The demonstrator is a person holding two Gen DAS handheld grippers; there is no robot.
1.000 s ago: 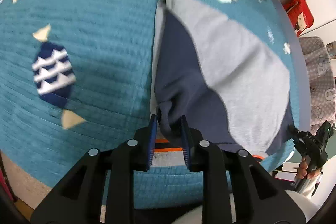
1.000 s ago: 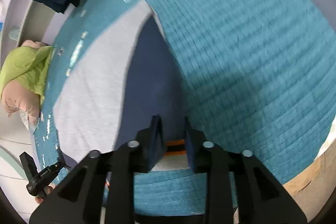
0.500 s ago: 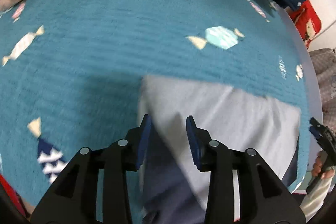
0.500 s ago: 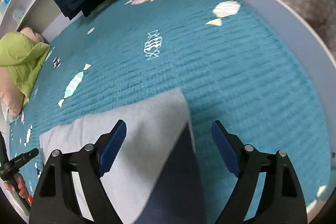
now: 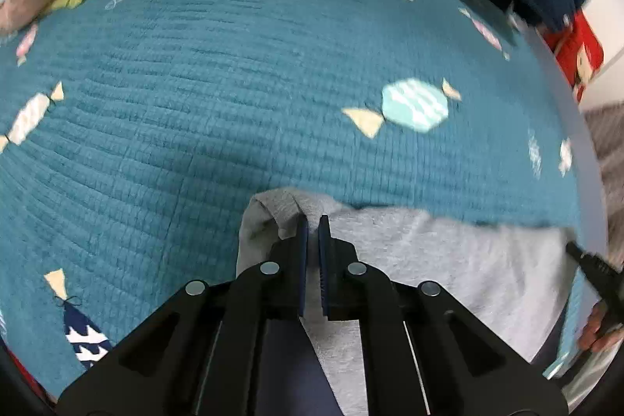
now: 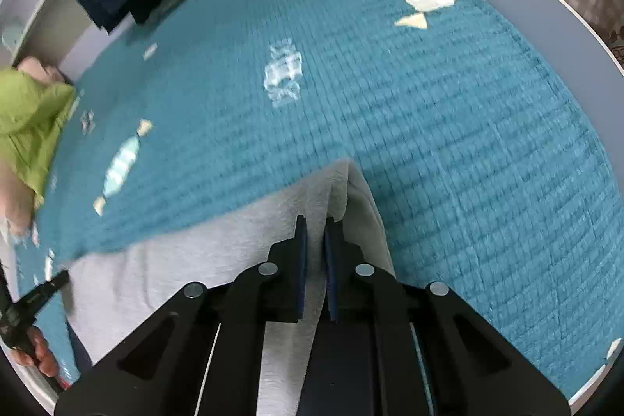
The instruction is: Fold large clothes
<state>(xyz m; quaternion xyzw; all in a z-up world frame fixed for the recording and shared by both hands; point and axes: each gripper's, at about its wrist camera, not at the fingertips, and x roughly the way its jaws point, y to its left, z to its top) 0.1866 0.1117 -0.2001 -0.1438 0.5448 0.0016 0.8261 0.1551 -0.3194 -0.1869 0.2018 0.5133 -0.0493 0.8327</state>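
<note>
Grey sweatshirt [image 5: 448, 260], folded edge running crosswise on the teal bedspread [image 5: 234, 104], its two far corners pinched by left tongs [image 5: 313, 221] and right tongs [image 6: 315, 221].

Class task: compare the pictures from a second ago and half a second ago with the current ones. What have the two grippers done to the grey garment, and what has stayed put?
Both let go midway, jaws open, then closed again. The left gripper and right gripper now each pinch a far corner of the grey garment. The garment remains on the teal quilt.
</note>
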